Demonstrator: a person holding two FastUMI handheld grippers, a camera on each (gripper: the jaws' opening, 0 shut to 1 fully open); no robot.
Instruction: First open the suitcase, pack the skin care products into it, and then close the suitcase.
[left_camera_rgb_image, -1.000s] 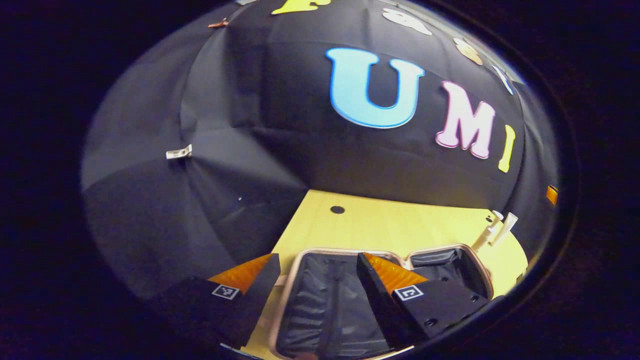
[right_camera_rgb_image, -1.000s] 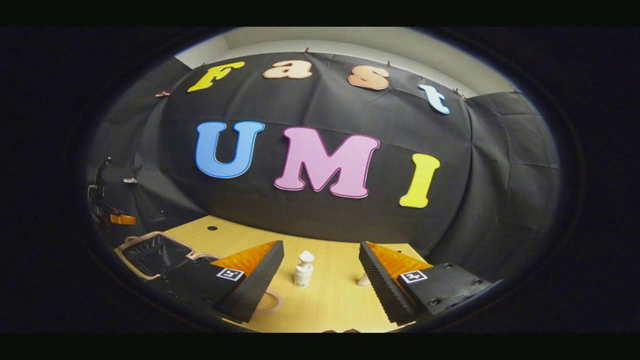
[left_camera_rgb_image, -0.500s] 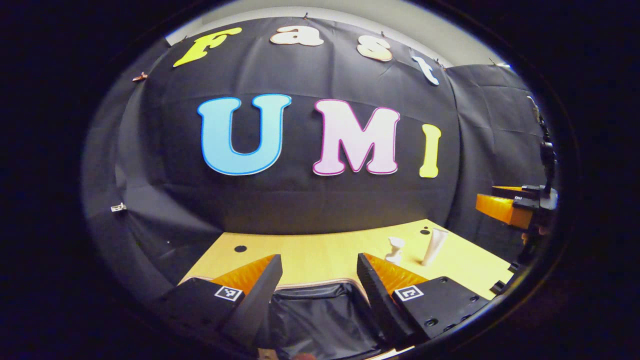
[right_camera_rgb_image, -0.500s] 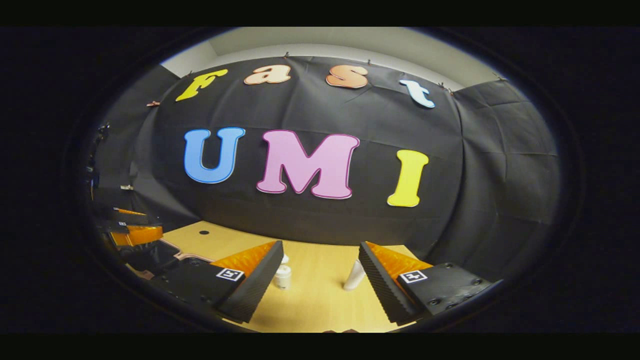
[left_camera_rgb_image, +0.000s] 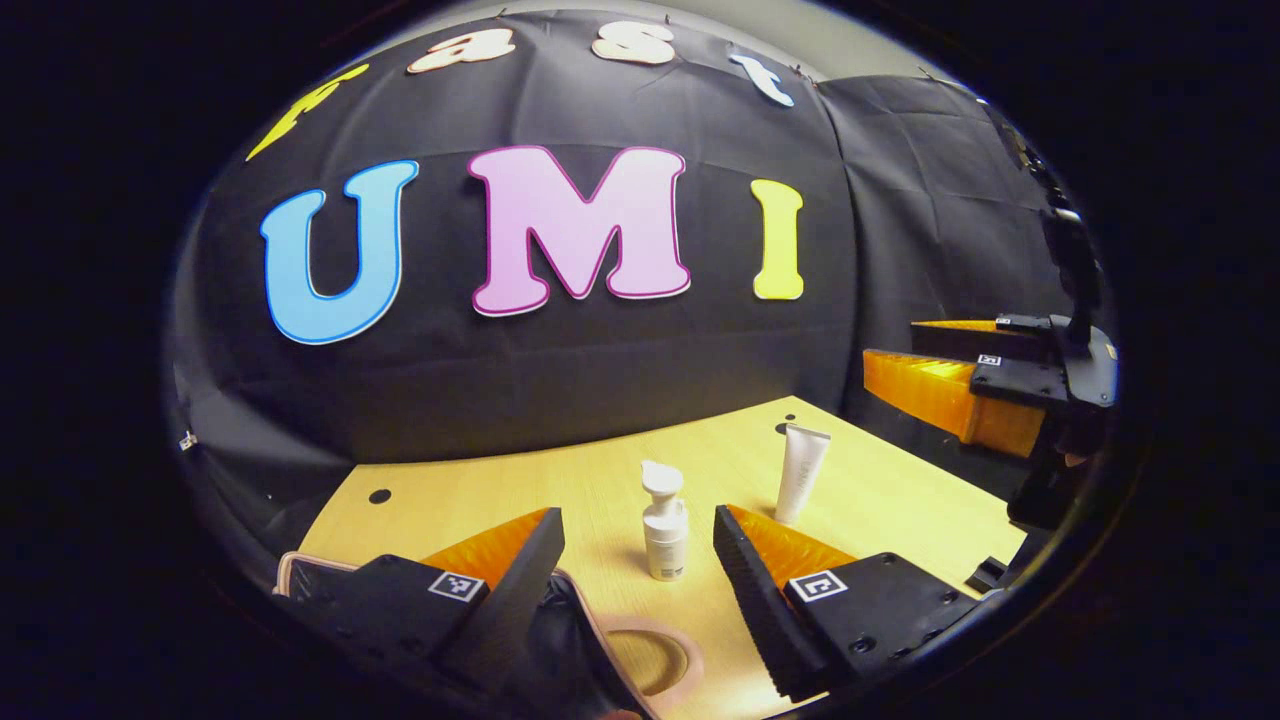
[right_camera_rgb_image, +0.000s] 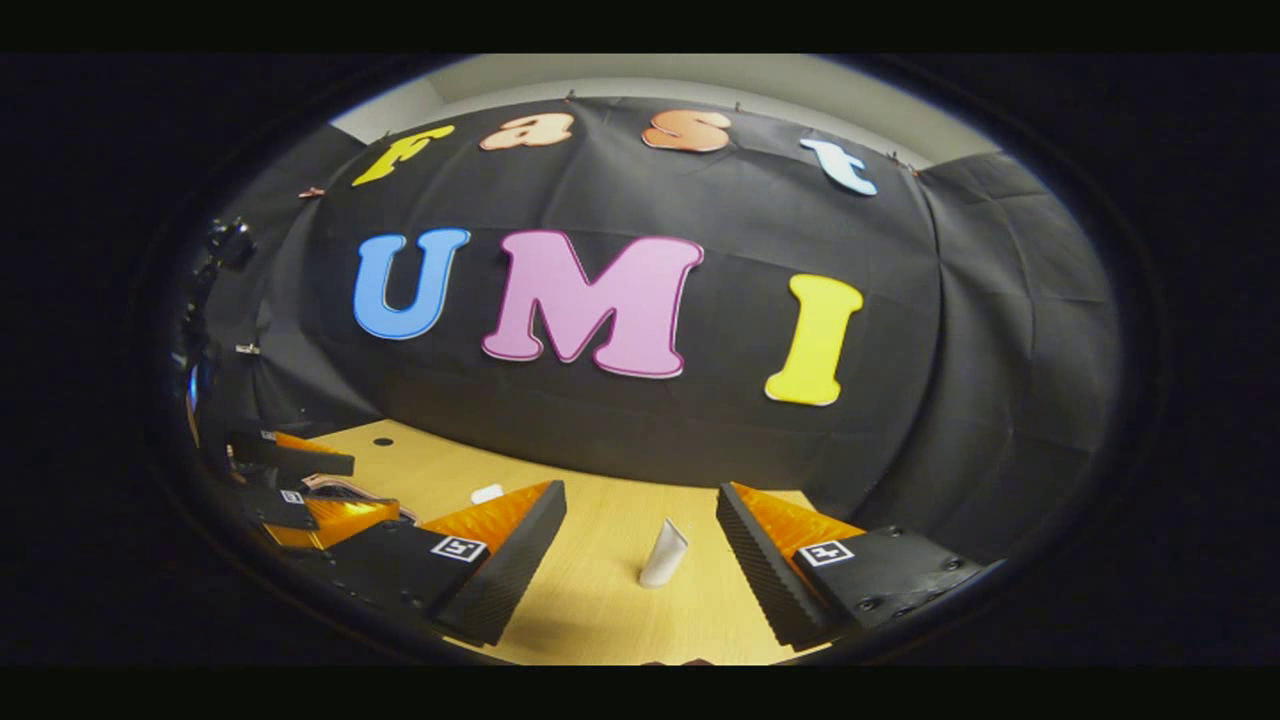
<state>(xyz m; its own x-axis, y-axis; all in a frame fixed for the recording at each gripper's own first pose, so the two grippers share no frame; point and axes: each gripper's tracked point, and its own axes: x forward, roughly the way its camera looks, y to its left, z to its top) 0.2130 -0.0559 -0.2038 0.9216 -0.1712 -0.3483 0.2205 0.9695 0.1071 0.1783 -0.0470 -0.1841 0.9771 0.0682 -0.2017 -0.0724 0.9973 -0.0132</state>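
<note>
Left gripper (left_camera_rgb_image: 638, 540): jaws spread wide, gripping nothing, framing small white pump bottle (left_camera_rgb_image: 663, 535) upright on pale wooden table (left_camera_rgb_image: 880, 500). Right gripper (right_camera_rgb_image: 640, 540): likewise spread and empty, white squeeze tube (right_camera_rgb_image: 663, 553) standing between its fingers, farther off. Beside pump bottle, pink-rimmed suitcase (left_camera_rgb_image: 640, 650) edge. Swung rightward since half a second ago; bottle formerly off-centre, now centred.

In the left gripper view we see the pump bottle (left_camera_rgb_image: 664, 523) standing upright at 12 o'clock, right in the gap ahead of our spread fingers, with bare table (left_camera_rgb_image: 480, 490) at 10 o'clock. The tube (left_camera_rgb_image: 802, 470) stands at 1 o'clock, apart from the bottle, with a free lane between them. The right gripper (left_camera_rgb_image: 905, 360) hangs at 3 o'clock above the table edge, and the suitcase rim (left_camera_rgb_image: 640, 645) lies low at 6 o'clock.
</note>
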